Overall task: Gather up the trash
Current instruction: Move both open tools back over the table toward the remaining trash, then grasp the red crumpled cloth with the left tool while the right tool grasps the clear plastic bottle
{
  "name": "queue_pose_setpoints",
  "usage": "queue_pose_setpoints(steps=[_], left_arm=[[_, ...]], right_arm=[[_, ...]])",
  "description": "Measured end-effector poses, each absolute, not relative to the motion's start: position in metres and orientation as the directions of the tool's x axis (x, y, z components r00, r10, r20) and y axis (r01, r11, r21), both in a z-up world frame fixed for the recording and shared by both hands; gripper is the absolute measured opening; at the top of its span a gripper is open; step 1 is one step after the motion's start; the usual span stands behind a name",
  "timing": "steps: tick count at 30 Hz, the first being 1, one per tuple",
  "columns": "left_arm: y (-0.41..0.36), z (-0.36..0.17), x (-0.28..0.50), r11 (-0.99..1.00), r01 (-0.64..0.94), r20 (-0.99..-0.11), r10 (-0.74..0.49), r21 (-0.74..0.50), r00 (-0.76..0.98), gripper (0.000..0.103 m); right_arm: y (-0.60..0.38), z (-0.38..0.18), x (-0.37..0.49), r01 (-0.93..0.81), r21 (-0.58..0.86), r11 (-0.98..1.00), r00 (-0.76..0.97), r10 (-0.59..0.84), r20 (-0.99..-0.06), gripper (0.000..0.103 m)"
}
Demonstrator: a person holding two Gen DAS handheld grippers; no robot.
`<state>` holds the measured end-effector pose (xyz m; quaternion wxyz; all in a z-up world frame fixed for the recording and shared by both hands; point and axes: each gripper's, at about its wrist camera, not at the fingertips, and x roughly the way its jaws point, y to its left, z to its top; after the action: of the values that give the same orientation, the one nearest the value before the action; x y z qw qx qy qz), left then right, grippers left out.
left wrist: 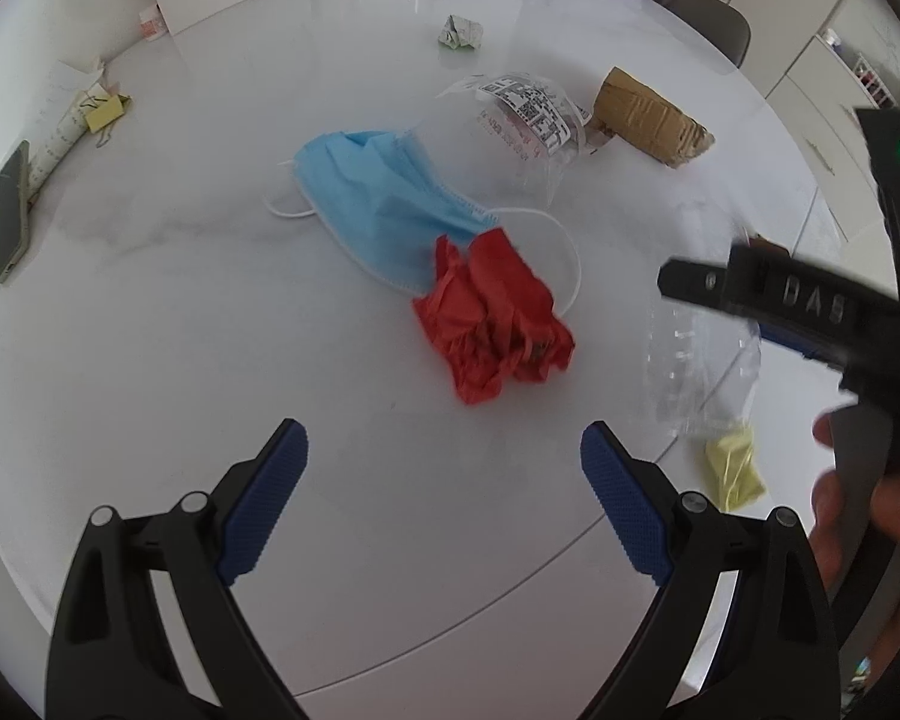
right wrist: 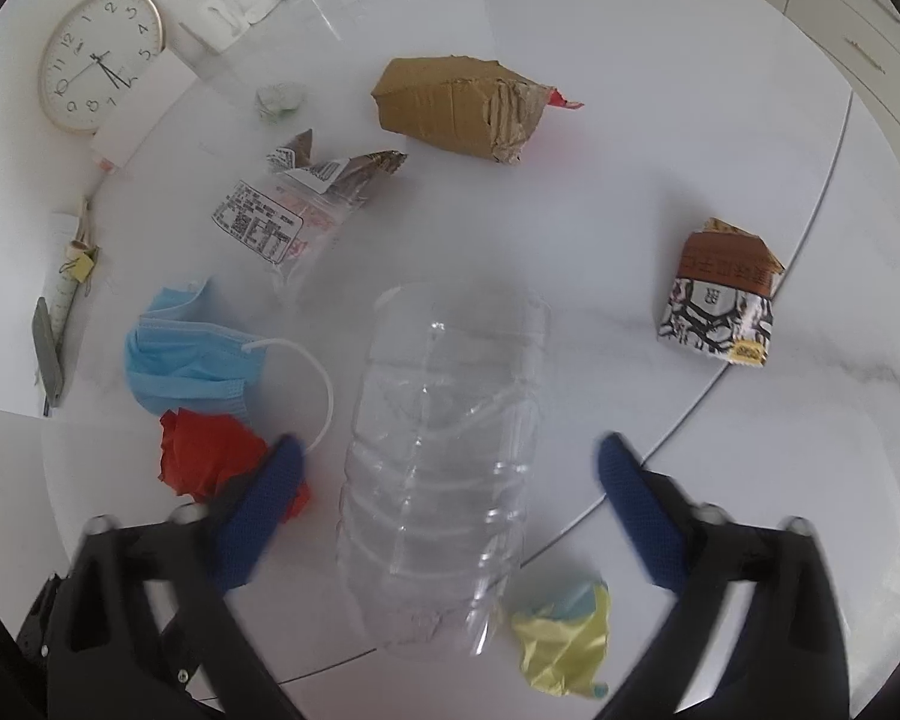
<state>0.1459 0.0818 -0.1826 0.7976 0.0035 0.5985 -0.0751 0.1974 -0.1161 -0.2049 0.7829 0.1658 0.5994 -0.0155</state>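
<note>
Clear plastic bottle (right wrist: 444, 468) lies between right claw (right wrist: 450, 504) tips, untouched.

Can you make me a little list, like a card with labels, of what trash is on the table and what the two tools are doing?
table: white marble top
clear bottle: lying down between the right tool fingers, not squeezed
left tool: open, empty, above the table
red paper ball: touching the blue mask
yellow paper wad: beside the bottle
brown box: crushed at one end
not trash: clock
</note>
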Motion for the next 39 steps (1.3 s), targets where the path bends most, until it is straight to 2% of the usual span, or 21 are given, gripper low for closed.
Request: queue_pose_setpoints(steps=[1,8,10,13,15,17,20,30,35,39], left_arm=[[0.079,-0.185,0.150,0.989,0.116,-0.956,-0.117,-0.088,0.268,0.088],[0.071,-0.199,0.174,0.991,0.005,-0.963,-0.128,-0.130,0.239,0.088],[0.071,-0.203,0.181,0.991,-0.029,-0.965,-0.123,-0.133,0.230,0.085],[0.071,-0.208,0.190,0.987,-0.062,-0.967,-0.135,-0.151,0.217,0.072],[0.070,-0.213,0.195,0.985,-0.077,-0.970,-0.138,-0.156,0.202,0.051],[0.071,-0.217,0.197,0.981,-0.090,-0.971,-0.151,-0.169,0.184,0.038],[0.073,-0.214,0.194,0.979,-0.092,-0.967,-0.160,-0.181,0.199,0.032],[0.077,-0.179,0.153,0.988,0.004,-0.957,-0.153,-0.157,0.246,0.030],[0.047,-0.155,0.120,0.983,0.145,-0.949,-0.153,-0.117,0.274,0.030],[-0.017,-0.143,0.078,0.926,0.335,-0.942,-0.256,-0.175,0.216,0.030]], right_arm=[[-0.117,-0.206,0.198,0.215,0.245,0.945,0.277,0.182,-0.944,0.069],[-0.141,-0.194,0.187,0.198,0.309,0.930,0.312,0.239,-0.920,0.067],[-0.150,-0.183,0.182,0.188,0.320,0.929,0.330,0.247,-0.911,0.066],[-0.160,-0.169,0.173,0.177,0.320,0.931,0.355,0.243,-0.903,0.066],[-0.166,-0.164,0.169,0.176,0.323,0.930,0.365,0.243,-0.899,0.064],[-0.170,-0.161,0.165,0.175,0.329,0.928,0.372,0.247,-0.895,0.063],[-0.173,-0.159,0.163,0.171,0.331,0.928,0.383,0.247,-0.890,0.062],[-0.184,-0.139,0.142,0.142,0.372,0.918,0.429,0.281,-0.858,0.062],[-0.207,-0.120,0.095,0.139,0.357,0.924,0.462,0.258,-0.849,0.062],[-0.247,-0.112,0.035,0.202,0.332,0.921,0.474,0.205,-0.856,0.062]])
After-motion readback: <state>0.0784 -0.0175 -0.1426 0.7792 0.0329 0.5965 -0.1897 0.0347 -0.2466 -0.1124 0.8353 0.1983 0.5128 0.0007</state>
